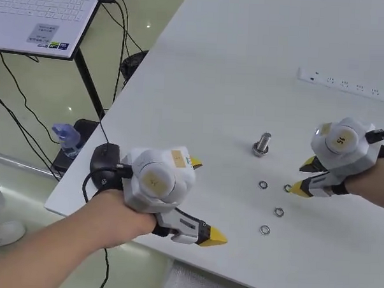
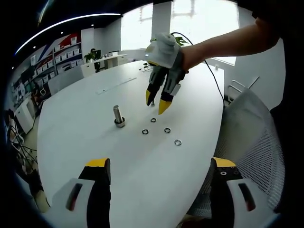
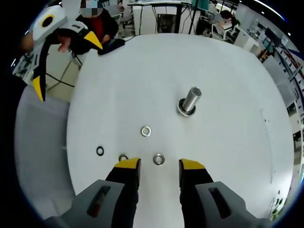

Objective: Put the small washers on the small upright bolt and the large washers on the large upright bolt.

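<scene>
right gripper view: the right gripper sits low, its fingers partly open and holding nothing, with a washer right at their tips on the bench, as if to pinch it. the bolt stands near. the left gripper waits aside, wide open and empty.

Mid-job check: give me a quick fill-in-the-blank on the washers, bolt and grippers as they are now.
1. ___ washers lie loose on the table.
2. The bolt stands ___ on the table.
3. The right gripper has its jaws ___, tips close to the washers.
4. The left gripper holds ___.
Missing words: four; upright; open; nothing.
</scene>
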The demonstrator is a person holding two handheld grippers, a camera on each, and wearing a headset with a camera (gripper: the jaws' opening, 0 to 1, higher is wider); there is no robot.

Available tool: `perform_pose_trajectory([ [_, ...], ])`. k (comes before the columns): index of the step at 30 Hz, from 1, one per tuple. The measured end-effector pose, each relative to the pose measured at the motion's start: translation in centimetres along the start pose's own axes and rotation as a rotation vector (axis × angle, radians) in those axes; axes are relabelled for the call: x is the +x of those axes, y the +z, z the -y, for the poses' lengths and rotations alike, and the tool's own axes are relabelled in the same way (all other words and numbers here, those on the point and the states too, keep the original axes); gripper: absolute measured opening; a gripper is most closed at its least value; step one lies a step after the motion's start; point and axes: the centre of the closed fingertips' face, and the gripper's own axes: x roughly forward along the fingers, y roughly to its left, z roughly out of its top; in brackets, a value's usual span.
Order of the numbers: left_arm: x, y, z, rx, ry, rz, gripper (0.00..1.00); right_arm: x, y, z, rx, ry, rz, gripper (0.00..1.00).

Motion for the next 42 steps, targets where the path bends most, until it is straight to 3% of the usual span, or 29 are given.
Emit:
perform_pose_trajectory([
  [12, 0.0, 0.2, -0.5, -0.006, 0.004, 0.01, 0.86, 2.4, -0.9, 0.4, 0.001, 0.004, -0.035, 0.31],
  [31, 0.1, 0.3, -0.2, -0.012, -0.004, 0.018, 0.85, 2.9, -1.3, 0.1, 0.022, 0.019, -0.072, 0.25],
  [42, 0.0, 0.2, 0.0, -0.024, -0.004, 0.026, 0.83, 3.1, -1.4, 0.0, 0.01, 0.017, -0.145, 0.16],
])
